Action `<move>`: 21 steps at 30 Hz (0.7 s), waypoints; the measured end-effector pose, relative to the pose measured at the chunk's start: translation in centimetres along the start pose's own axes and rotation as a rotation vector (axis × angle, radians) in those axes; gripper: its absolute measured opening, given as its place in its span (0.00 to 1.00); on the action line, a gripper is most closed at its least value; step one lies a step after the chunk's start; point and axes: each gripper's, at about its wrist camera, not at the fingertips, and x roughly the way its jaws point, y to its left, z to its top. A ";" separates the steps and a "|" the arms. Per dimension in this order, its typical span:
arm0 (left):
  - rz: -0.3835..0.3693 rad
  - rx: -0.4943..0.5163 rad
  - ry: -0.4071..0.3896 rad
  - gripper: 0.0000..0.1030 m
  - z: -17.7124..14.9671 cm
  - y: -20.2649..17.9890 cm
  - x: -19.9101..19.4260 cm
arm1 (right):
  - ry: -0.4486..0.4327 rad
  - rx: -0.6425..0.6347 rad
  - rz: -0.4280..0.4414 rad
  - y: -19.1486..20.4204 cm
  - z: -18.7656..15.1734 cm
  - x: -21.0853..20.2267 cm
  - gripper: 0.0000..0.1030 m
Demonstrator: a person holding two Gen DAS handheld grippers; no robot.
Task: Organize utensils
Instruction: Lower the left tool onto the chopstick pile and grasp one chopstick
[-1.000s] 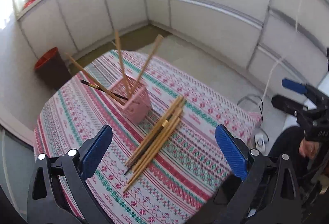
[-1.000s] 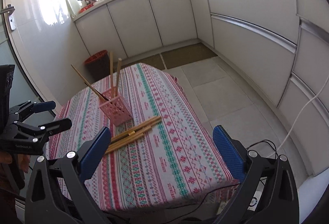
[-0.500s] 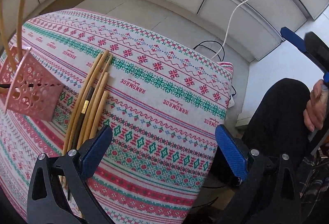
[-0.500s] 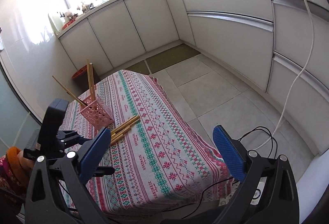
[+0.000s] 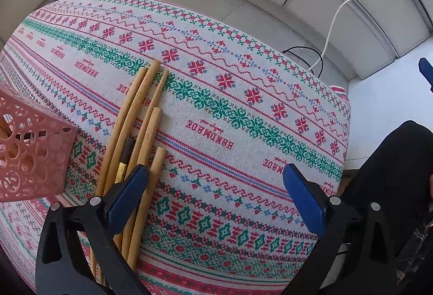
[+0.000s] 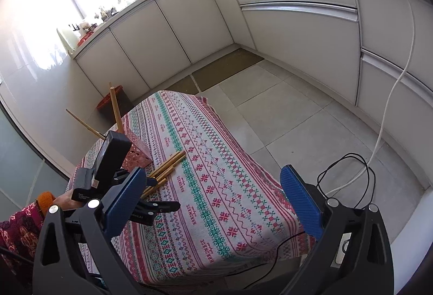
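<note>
The left gripper (image 5: 215, 198) hangs low over the table (image 5: 243, 94) with its jaws spread wide, holding nothing. The loose chopsticks (image 5: 140, 116) lie in a bundle just beside the pink holder (image 5: 32, 156). The right gripper (image 6: 213, 203), also wide and empty, sits well back from the holder.

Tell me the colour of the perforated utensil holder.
Pink; the utensil holder shows best in the left wrist view.

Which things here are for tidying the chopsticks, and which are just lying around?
For the job:
loose chopsticks
pink holder
left claw, open above them

Just lying about:
patterned tablecloth
red bin
white cable
black cable
</note>
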 end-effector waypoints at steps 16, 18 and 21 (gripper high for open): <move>0.185 0.047 0.049 0.28 0.3 -1.3 1.2 | 0.022 0.051 0.000 -0.7 0.1 0.8 0.94; 0.205 0.036 0.031 0.16 -0.1 -1.5 0.9 | 0.029 0.048 -0.011 -0.7 0.0 1.1 0.94; 0.207 -0.015 -0.008 0.07 -1.4 -1.4 0.5 | 0.047 0.033 -0.038 -0.3 0.0 1.5 0.94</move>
